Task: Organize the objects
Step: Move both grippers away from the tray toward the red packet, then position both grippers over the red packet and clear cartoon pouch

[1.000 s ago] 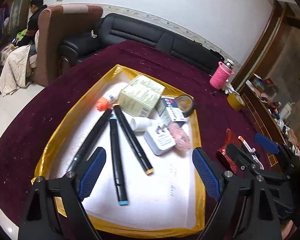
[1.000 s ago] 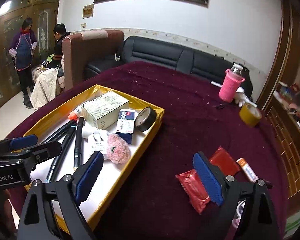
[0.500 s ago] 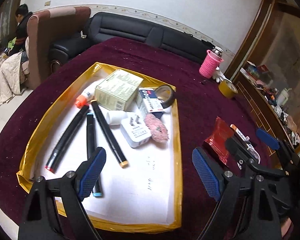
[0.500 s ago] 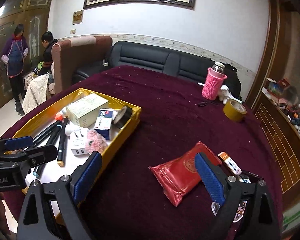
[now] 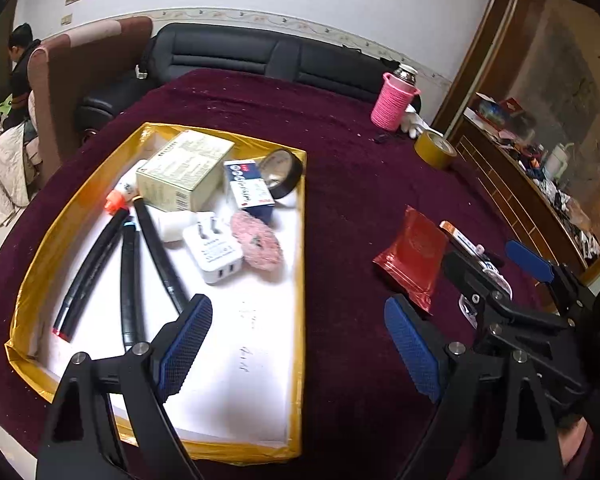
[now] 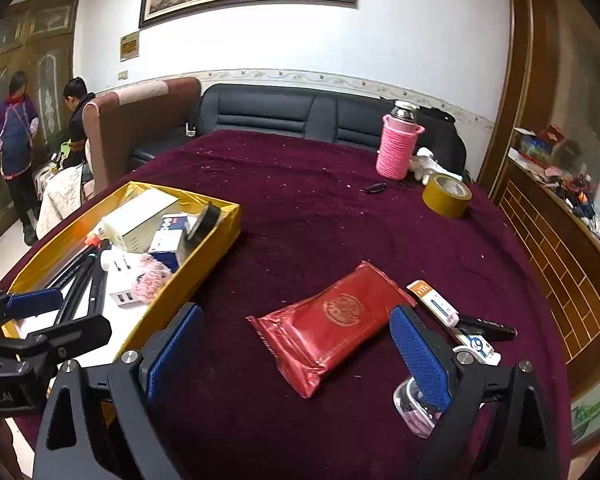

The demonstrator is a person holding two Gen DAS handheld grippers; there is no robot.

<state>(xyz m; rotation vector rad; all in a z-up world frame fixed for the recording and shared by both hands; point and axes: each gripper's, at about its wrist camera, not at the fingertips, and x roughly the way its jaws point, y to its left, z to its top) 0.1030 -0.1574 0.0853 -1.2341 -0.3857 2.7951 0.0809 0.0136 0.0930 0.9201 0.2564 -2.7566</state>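
Left wrist view: left gripper (image 5: 298, 332) hangs with jaws wide apart, nothing between them, over the near right rim of the tray (image 5: 300, 240). Inside the tray, far half crowded – box (image 5: 184, 168), markers (image 5: 128, 272), charger (image 5: 214, 250), black tape (image 5: 284, 168); near half bare white. Out on the cloth (image 5: 340, 160) to the right, red packet (image 5: 414, 258), well apart from the tray, with the right gripper (image 5: 496, 264) beside it.

Right wrist view: right gripper (image 6: 296, 354) also spread wide and empty, packet (image 6: 332, 322) lying flat in front of it, its near end roughly between the pads. Just right of the packet, a small white box (image 6: 432, 302), a dark pen (image 6: 486, 326) and a clear round thing (image 6: 414, 398) near the right finger.

Likely step: fetch the packet into the tray. Best done by lowering square across the packet's narrow width, not its length – foil looks slippery, so clamp near the middle, clear of the small box. Then lift over the yellow rim and set down on the bare near half.
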